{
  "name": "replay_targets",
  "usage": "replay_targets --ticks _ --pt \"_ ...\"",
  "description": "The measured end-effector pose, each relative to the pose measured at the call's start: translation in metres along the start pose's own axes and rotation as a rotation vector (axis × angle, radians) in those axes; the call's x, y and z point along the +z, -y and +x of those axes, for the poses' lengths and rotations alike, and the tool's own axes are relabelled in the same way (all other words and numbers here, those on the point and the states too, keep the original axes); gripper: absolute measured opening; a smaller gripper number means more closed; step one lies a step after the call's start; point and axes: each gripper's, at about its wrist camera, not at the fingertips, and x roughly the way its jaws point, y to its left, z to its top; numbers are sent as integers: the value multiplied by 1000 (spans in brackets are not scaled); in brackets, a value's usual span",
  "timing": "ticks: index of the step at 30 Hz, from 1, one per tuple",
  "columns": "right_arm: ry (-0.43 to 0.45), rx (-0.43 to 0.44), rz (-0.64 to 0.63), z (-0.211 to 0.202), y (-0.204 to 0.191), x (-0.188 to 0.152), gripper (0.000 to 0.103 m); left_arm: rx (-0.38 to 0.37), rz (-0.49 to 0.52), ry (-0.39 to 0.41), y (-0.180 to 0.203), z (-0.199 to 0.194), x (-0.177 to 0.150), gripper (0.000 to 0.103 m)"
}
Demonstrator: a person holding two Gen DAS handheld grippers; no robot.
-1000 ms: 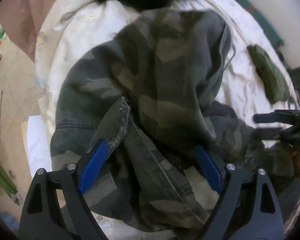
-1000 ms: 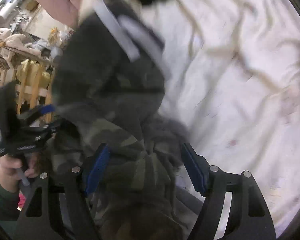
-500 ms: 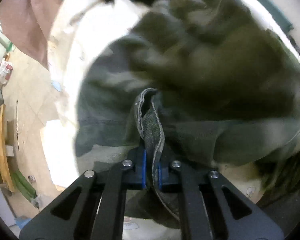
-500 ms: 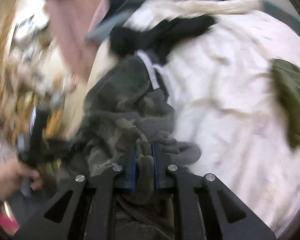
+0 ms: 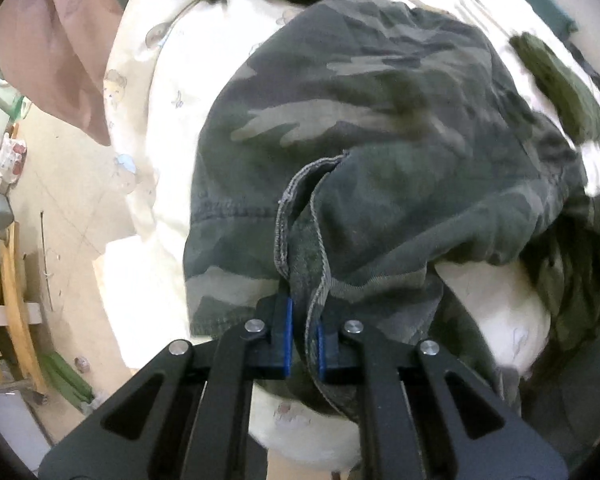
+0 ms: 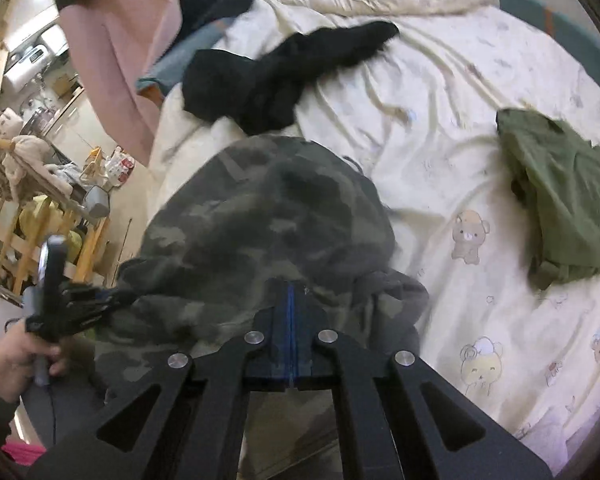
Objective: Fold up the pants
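Note:
Camouflage pants (image 5: 380, 120) lie bunched on a cream bed sheet (image 5: 148, 80). My left gripper (image 5: 302, 332) is shut on a stitched edge of the pants, which stands up between its blue pads. In the right wrist view the pants (image 6: 260, 208) bulge just ahead of my right gripper (image 6: 291, 308). Its jaws are closing the last bit, with a thin fold of the cloth pinched at the tips. The left gripper (image 6: 112, 294) shows at the far left, held by a hand (image 6: 12, 356), with pants cloth stretched to it.
A black garment (image 6: 268, 76) lies on the sheet (image 6: 460, 120) beyond the pants. A folded green garment (image 6: 560, 184) sits to the right. A pink cloth (image 6: 128, 60) hangs at the bed's left edge. Wooden furniture (image 6: 28, 240) and floor clutter stand left of the bed.
Both grippers went from wide open to shut on the pants. The right one has risen and tipped up, lifting the cloth and showing more of the bed.

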Motion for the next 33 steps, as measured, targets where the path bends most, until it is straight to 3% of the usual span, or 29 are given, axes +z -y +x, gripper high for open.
replay_targets --ticks 3,5,6,7,9,11,13,15,16,19,22,23,24,25,26,28,33 --pt "-20 -22 31 9 20 12 6 -7 48 -37 1 -24 -19 6" --pt "-23 -29 44 14 29 21 16 21 83 -46 0 -41 -25 7" --pt "-40 -27 55 23 34 30 31 31 71 -64 -5 -45 -27 9" --pt "-53 -19 55 30 36 36 60 28 49 -87 -8 -47 -27 10" --pt "-52 -22 47 49 36 50 81 5 12 -123 -13 -44 -21 13" --pt "-62 -50 24 68 37 60 81 23 -1 -106 -9 -44 -15 27" --pt "-93 -60 46 96 48 70 81 11 -3 -92 -1 -45 -11 62" --pt "-116 -39 92 118 62 78 81 -5 -3 -62 7 -52 -3 81" --pt "-120 -33 104 124 67 80 81 -9 -2 -50 12 -57 -2 85" --pt "-111 -42 157 145 82 88 81 -40 -30 -28 14 -63 12 85" --pt "-120 5 198 165 88 92 80 -57 -87 -10 13 -61 31 85" --pt "-129 35 203 170 86 92 73 -52 -97 -9 11 -59 35 85" --pt "-136 83 188 173 80 91 40 -42 -105 -6 11 -56 41 85" --pt "-137 84 159 173 73 91 20 -33 -109 -1 11 -53 47 85" --pt "-122 65 119 168 63 90 17 -22 -123 8 11 -49 56 85" --pt "-91 123 -8 151 34 84 9 -26 -152 24 7 -44 65 85" --pt "-70 252 -288 104 -44 44 7 -1 -239 99 -5 -36 97 85"
